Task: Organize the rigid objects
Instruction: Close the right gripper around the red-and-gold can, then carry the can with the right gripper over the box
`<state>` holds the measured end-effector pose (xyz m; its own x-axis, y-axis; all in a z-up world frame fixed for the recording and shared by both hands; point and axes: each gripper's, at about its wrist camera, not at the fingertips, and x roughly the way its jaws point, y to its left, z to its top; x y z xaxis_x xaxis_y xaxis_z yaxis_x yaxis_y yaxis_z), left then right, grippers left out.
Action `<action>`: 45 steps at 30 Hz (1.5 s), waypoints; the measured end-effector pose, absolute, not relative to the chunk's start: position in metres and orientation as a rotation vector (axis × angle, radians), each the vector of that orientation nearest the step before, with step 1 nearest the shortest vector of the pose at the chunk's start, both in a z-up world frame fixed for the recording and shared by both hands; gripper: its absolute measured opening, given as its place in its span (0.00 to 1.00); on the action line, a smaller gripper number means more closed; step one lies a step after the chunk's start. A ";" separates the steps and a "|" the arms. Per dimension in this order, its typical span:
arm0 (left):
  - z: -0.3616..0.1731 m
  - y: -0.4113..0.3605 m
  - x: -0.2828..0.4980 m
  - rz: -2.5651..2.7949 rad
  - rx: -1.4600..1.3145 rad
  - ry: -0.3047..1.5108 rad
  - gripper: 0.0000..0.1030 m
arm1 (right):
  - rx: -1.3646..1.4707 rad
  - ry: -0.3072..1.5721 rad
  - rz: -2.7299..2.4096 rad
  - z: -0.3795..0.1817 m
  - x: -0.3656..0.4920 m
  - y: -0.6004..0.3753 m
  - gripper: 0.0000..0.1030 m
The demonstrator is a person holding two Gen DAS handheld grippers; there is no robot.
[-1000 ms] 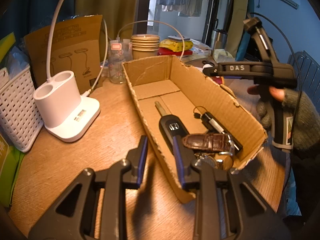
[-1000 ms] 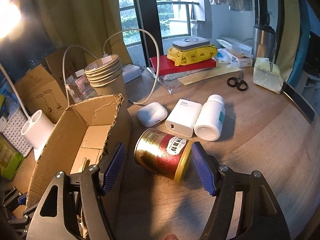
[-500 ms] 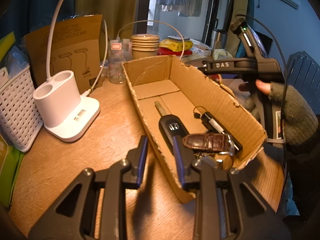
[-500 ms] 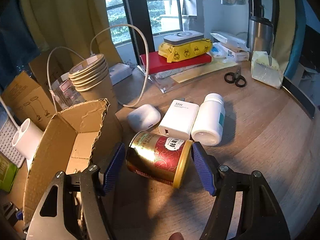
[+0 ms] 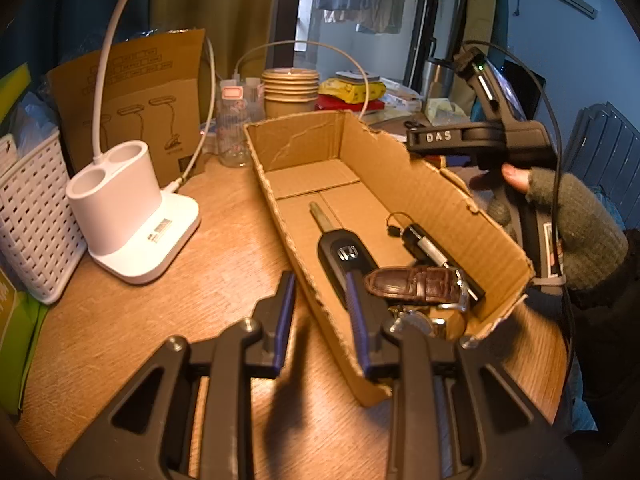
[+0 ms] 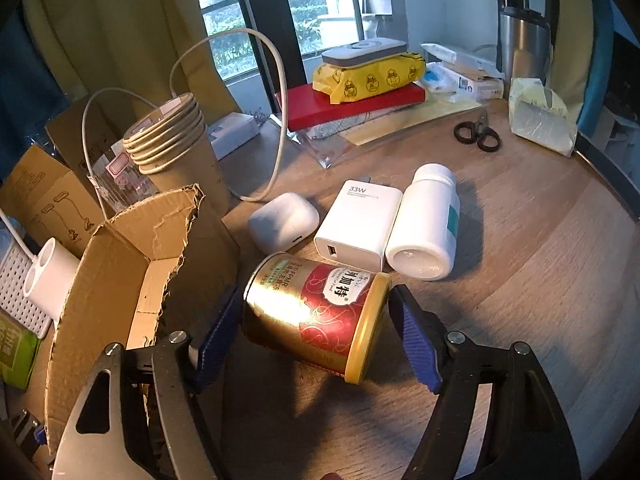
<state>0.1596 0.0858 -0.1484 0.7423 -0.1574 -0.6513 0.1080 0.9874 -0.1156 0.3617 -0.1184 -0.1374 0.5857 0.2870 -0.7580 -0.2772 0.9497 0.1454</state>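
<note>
The can [image 6: 316,316] lies on its side just right of the box [image 6: 120,264], between the right gripper's [image 6: 316,338] 2 wide-open fingers, untouched. Its long axis spans the gap. The left gripper [image 5: 320,320] straddles the box wall, part-open, holding nothing.

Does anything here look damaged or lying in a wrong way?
Yes. The cardboard box has torn, ragged rims. The gold and red tin lies on its side on the table, between the open fingers of the right gripper.
</note>
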 end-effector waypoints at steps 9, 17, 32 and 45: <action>-0.148 0.086 0.160 -0.146 -0.072 0.720 0.27 | 0.029 0.847 0.327 -0.127 0.348 -0.130 0.74; -0.148 0.086 0.160 -0.146 -0.072 0.720 0.27 | 0.024 0.796 0.357 -0.106 0.326 -0.134 0.74; -0.148 0.086 0.160 -0.146 -0.072 0.720 0.27 | -0.007 0.694 0.446 -0.061 0.282 -0.122 0.74; -0.148 0.086 0.160 -0.146 -0.073 0.720 0.27 | -0.054 0.659 0.556 -0.046 0.252 -0.093 0.74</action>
<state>0.1600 0.0863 -0.1484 0.7422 -0.1582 -0.6513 0.1083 0.9873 -0.1164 0.2520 -0.0933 -0.0457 0.6505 0.4730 -0.5943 -0.5065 0.8532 0.1246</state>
